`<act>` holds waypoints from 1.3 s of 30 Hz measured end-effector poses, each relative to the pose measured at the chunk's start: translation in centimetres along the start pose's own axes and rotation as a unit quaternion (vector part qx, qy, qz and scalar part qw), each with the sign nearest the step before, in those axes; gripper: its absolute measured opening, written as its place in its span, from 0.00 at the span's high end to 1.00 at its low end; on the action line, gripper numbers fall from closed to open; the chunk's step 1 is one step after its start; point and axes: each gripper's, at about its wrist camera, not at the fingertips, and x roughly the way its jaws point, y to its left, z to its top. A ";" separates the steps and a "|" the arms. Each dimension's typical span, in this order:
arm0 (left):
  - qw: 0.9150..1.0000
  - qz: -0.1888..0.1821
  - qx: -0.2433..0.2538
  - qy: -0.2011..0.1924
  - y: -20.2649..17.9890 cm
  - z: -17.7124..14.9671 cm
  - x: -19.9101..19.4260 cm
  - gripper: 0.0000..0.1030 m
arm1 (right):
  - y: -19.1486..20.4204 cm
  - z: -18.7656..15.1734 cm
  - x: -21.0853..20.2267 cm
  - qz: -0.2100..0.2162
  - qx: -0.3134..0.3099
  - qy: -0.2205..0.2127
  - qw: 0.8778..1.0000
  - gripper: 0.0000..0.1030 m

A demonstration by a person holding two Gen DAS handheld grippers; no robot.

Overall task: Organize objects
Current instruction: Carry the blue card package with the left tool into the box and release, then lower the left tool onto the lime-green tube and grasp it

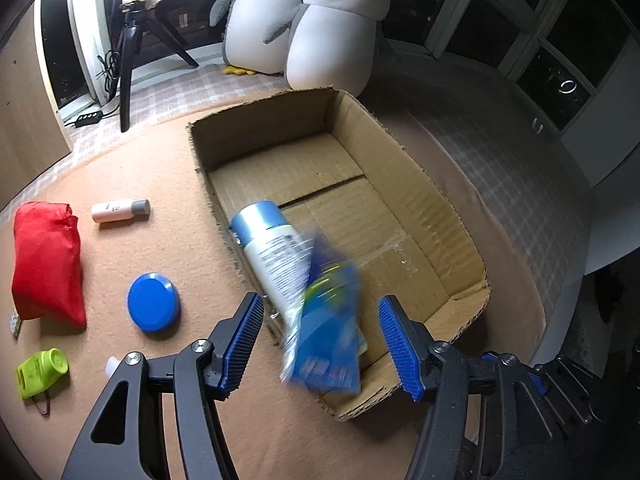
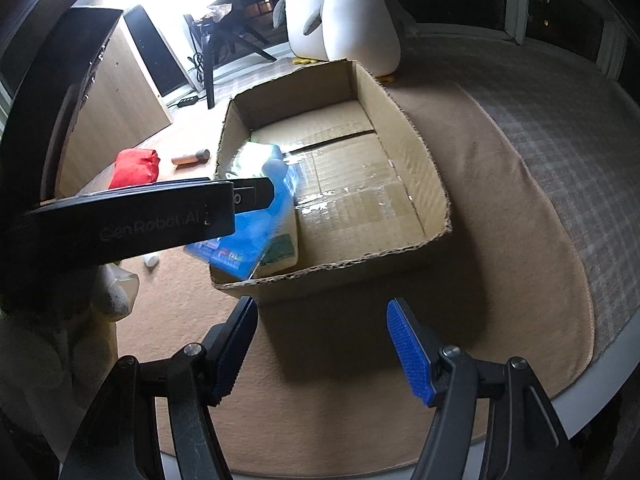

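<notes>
Cardboard box (image 1: 420, 184), the largest of the task's things, is seen open-topped on the tan-covered surface (image 1: 160, 420), and it is taken as the place where the loose objects are being gathered. A blue packet (image 1: 328, 336) is caught blurred between the spread fingers of the left gripper (image 1: 320, 336), over the box's near left corner, with a white bottle with a blue cap (image 1: 272, 248) lying slanted just behind it inside the box; no contact between pads and packet can be made out, so the packet is judged to be released or falling. The left fingers are held wide apart and nothing is gripped; the right gripper (image 2: 324, 344) is likewise spread wide and empty, hovering in front of the box's near wall. A miss is judged possible: the packet could catch on the near rim and tip out onto the surface, or land on the bottle and roll it. Left of the box, well apart from it, a red pouch (image 1: 46, 264), a blue round lid (image 1: 154, 302), a small pale bottle (image 1: 120, 211) and a green gadget (image 1: 42, 372) are left ungathered. Two plush penguins (image 1: 336, 28) and a tripod (image 1: 132, 48) are stood behind the box, clear of the work.
</notes>
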 end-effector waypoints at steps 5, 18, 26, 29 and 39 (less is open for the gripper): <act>1.000 0.002 -0.013 -0.014 2.1 -0.6 -2.3 0.38 | 1.5 0.2 0.3 0.006 -0.005 0.003 1.000 0.38; 0.992 0.065 -0.106 -0.021 16.0 -6.4 -8.8 0.38 | 8.9 0.9 2.0 0.036 -0.052 0.019 0.998 0.38; 0.975 0.106 -0.197 0.001 28.5 -10.6 -9.8 0.38 | 12.7 1.0 2.9 0.049 -0.071 0.026 0.996 0.38; 0.967 0.108 -0.230 0.007 32.1 -11.7 -9.7 0.39 | 13.8 1.0 3.4 0.053 -0.073 0.031 0.995 0.38; 0.961 0.057 -0.271 0.026 37.6 -12.1 -8.2 0.40 | 15.6 0.7 3.8 0.051 -0.083 0.036 0.995 0.38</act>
